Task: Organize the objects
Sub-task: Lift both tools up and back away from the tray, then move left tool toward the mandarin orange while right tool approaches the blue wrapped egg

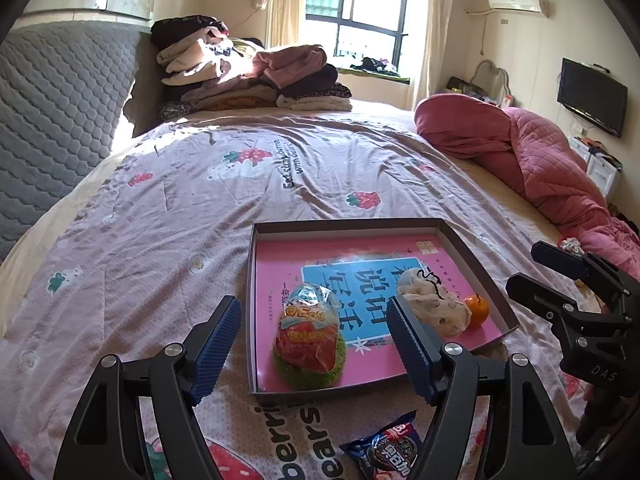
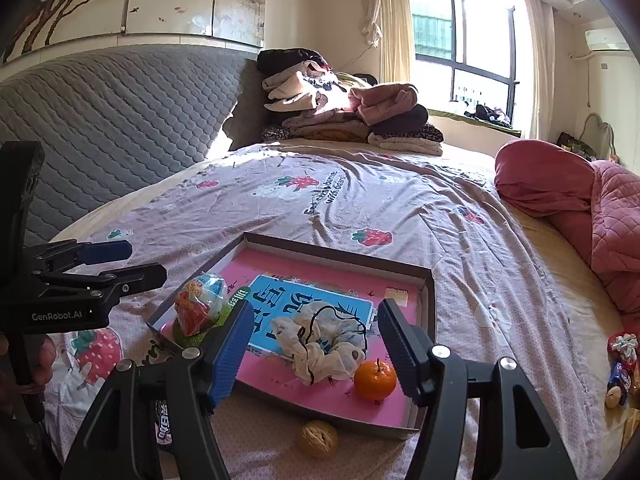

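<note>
Both tools are held wide apart, empty: left tool [image 1: 314, 340], right tool [image 2: 312, 346]. Egg toy [image 1: 309, 338], scrunchie [image 2: 320, 340] and tangerine [image 2: 375, 379] are seen inside the box lid [image 2: 430, 300] on the bed [image 1: 160, 220].

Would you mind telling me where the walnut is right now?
In the right wrist view, the walnut lies on the bedspread just outside the tray's near wall, below the orange.

Both wrist cameras ride low and close over the strawberry-print bed [image 1: 280, 184], tilted downward, facing the window at 12 o'clock. The left view sits left of the shallow pink-lined cardboard tray [image 1: 476, 264], the right view right; both share it.
</note>
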The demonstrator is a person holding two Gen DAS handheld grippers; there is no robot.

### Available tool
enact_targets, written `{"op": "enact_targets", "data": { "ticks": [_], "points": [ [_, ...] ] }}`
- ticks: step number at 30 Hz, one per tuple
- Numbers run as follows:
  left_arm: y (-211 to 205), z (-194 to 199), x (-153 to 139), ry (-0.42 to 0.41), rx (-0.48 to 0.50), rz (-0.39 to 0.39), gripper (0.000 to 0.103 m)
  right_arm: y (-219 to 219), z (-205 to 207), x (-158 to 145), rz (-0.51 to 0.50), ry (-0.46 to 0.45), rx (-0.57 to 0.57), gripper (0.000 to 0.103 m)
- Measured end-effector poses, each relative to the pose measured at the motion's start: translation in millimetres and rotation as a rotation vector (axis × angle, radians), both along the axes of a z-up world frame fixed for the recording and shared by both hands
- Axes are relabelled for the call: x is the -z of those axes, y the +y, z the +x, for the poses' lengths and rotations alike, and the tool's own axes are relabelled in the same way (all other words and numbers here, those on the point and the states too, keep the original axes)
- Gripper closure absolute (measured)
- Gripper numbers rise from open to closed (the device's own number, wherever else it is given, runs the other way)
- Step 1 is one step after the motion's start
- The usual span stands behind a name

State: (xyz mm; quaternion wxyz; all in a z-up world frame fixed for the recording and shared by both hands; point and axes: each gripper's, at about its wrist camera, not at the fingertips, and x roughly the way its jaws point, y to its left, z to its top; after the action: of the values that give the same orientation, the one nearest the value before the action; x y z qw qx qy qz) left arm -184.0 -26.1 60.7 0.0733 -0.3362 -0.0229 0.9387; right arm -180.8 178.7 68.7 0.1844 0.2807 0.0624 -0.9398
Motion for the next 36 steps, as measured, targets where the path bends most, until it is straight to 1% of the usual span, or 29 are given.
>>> {"op": "enact_targets", "data": {
  "ticks": [8, 19, 29, 36],
  "points": [
    [3.4, 15.8, -11.6, 0.032, -0.007, -0.009, 0.026, -1.5, 13.5, -9.7, -0.014, 0.025, -0.014, 0.039],
    [16.2, 35.6, -19.1, 0.046, 0.025, -0.014, 0.026, 3.0, 31.3, -14.5, -0.026, 0.031, -0.006, 0.039],
    [19.6, 51.1, -18.2, 0.030, 0.029, -0.012, 0.026, 8.1, 45.7, -14.9, -0.034, 0.031, -0.006, 0.039],
    [16.0, 70.8, -13.4, 0.021, 0.021, 0.002, 0.026, 9.2, 55.8, -15.5, -0.032, 0.034, -0.010, 0.039]
  ]
}}
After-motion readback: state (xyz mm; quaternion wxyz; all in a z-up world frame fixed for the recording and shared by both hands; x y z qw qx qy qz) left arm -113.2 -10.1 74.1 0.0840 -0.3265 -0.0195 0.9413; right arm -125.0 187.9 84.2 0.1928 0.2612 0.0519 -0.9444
